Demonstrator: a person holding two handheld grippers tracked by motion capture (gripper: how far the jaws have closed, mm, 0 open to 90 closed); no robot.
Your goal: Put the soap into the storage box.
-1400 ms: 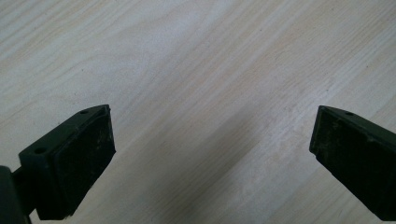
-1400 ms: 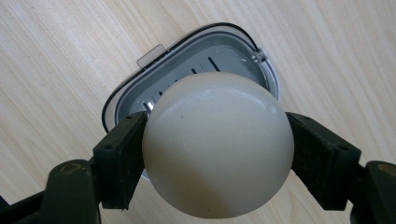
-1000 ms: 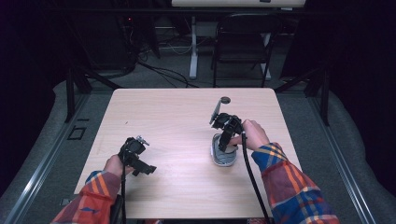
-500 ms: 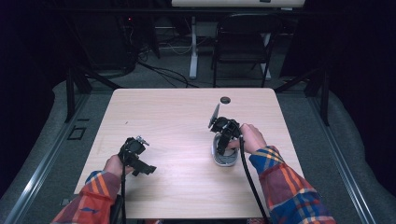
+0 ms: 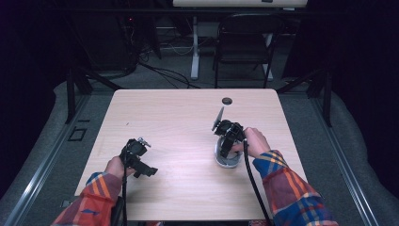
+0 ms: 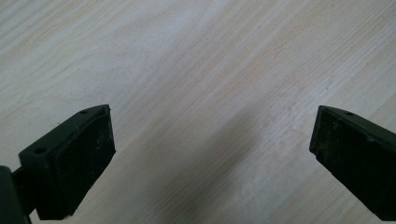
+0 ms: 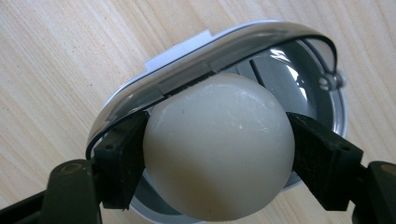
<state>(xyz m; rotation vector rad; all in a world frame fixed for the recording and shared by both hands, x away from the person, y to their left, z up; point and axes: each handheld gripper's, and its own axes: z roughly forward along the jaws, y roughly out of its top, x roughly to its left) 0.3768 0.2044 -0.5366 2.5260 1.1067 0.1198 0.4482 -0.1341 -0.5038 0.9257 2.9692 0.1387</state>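
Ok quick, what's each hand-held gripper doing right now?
Left hand-held gripper: open, holding nothing, over bare table.
Right hand-held gripper: shut on a white egg.

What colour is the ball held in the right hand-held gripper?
Creamy off-white ball, clearest in the right gripper view.

Ball between right tongs over bowl, left tongs well apart, on table
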